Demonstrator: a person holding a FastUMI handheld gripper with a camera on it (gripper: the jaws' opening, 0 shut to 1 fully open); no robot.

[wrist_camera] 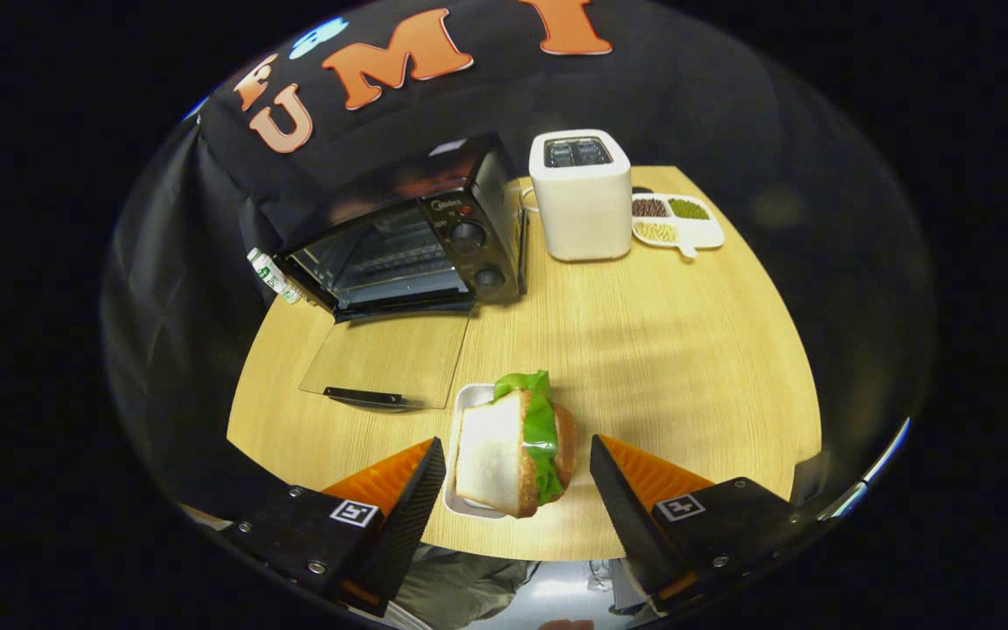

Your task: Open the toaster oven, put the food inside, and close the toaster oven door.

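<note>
Sandwich (517, 446): sits standing on edge on a small white tray (466, 411), right between my two fingers, near the front edge of the table.
Jaws: wide apart, gripper (517, 468) open around the sandwich with a gap on both sides. Left finger is close to the white bread face and the tray edge, right finger has clear daylight to the bun side. Not pressing on anything as far as I can see.
Fingers (412, 516): black ribbed pads on the inside, orange wedge-shaped backs, black blocks behind with little square marker tags.
Sandwich makeup: flat white bread slice on the left, bright green lettuce frilling out the top and down the middle, browned crusty bun or patty on the right. Looks kinda plasticky.
Toaster oven (416, 241): black boxy thing, well beyond my fingers and off to the left, at the back of the table. Wire rack visible inside, two round knobs on its right panel.
Oven door (386, 359): already dropped fully open, clear glass lying flat toward me, dark handle bar along its near edge.
Table (644, 350): light wood grain, rounded edge.
Toaster (581, 192): white, smooth, two slots on top, right of the oven.
Divided dish (679, 223): white, three compartments of dark, green and pale beans, just beside the toaster.
</note>
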